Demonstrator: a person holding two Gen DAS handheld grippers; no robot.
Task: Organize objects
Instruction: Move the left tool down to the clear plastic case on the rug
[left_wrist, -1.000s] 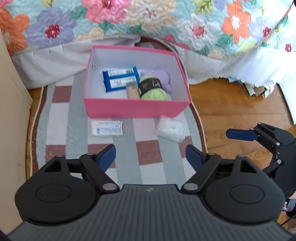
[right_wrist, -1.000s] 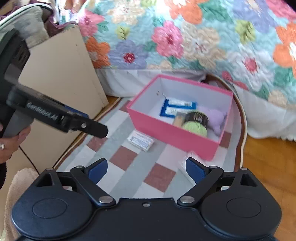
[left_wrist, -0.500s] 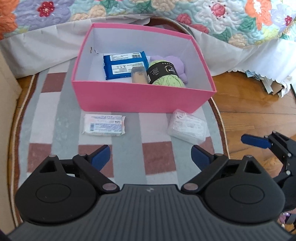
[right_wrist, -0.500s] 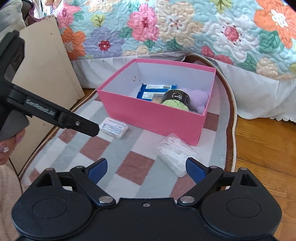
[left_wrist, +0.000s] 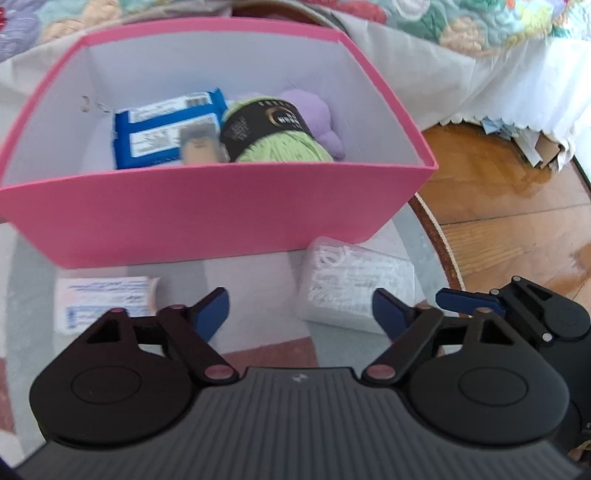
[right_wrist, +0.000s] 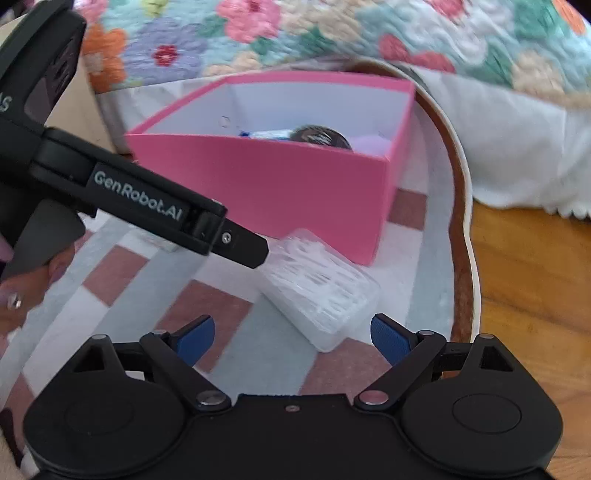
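A pink box stands on a checked rug and holds a blue packet, green yarn with a black label, a purple soft item and a small tan item. In front of it lie a clear plastic case and a white tissue pack. My left gripper is open, low over the rug between the two. My right gripper is open, just short of the clear case.
A bed with a floral quilt and white skirt stands behind the box. Wooden floor lies right of the oval rug's edge. A beige board stands at the left.
Both grippers have moved forward and down toward the rug. The box and the clear case now look much nearer. Both stay open and empty.
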